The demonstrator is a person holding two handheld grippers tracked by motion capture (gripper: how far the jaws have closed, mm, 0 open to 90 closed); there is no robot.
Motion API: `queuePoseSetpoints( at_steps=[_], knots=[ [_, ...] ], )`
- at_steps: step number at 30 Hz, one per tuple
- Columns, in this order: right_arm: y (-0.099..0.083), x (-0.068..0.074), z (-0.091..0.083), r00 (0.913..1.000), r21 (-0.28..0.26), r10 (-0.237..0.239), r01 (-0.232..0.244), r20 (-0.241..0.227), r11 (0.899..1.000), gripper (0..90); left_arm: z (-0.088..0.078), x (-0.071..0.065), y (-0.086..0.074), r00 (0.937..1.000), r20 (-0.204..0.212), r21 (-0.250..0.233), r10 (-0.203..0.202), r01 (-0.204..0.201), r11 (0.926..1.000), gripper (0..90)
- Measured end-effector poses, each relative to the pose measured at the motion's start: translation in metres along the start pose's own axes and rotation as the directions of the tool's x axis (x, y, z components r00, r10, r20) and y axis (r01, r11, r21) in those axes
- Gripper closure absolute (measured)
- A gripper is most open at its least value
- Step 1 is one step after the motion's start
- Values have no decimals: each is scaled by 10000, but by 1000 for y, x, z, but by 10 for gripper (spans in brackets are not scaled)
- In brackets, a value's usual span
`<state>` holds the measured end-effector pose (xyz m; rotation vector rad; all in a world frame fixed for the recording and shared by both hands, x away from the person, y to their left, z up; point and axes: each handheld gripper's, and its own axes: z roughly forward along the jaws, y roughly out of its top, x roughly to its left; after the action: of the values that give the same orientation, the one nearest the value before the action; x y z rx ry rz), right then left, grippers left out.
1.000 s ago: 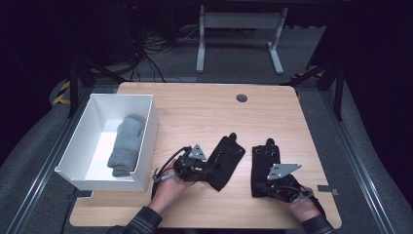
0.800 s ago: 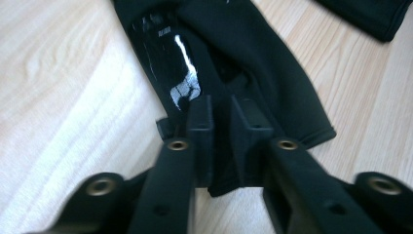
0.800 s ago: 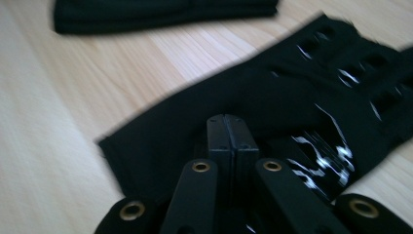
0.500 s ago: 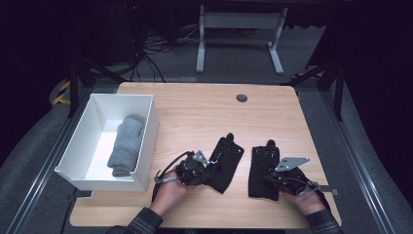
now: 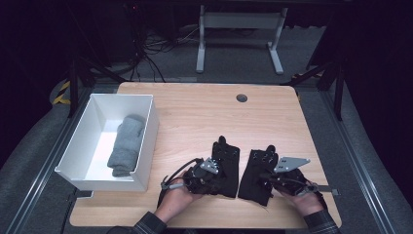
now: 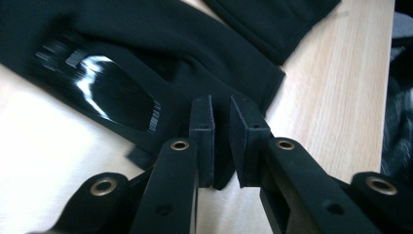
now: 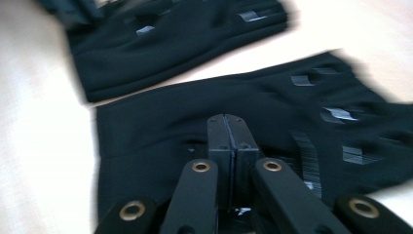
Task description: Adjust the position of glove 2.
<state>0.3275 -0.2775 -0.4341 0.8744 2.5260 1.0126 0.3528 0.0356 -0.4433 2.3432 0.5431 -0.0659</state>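
Two black gloves lie side by side near the front of the wooden table. My left gripper (image 5: 214, 176) rests on the cuff end of the left glove (image 5: 225, 161). In the left gripper view its jaws (image 6: 221, 105) stand a narrow gap apart, having just opened slightly, with a fold of that glove (image 6: 146, 48) pinched between the pads. My right gripper (image 5: 267, 178) lies on the right glove (image 5: 258, 170). In the right gripper view its jaws (image 7: 226, 119) are shut pad to pad, tips on that glove (image 7: 160, 126). I cannot tell if fabric is caught there.
A white bin (image 5: 148, 131) stands at the table's left with a rolled grey towel (image 5: 126, 144) inside. A dark cable hole (image 5: 241, 98) sits near the far edge. Bare table (image 5: 195, 117) stretches beyond the gloves.
The left hand has shifted a little with the left glove's cuff, and that glove now lies straighter beside the right one. The right hand has drifted slightly to the right.
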Motion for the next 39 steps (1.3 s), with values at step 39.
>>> queuePoseSetpoints(
  at_steps=[39],
  knots=[
    [20, -11, 44, 9985, 626, -140, 172, -520, 9979, 900, 1, 63, -2, 9753, -1285, -375, -1795, 1760, 9837, 601]
  ],
)
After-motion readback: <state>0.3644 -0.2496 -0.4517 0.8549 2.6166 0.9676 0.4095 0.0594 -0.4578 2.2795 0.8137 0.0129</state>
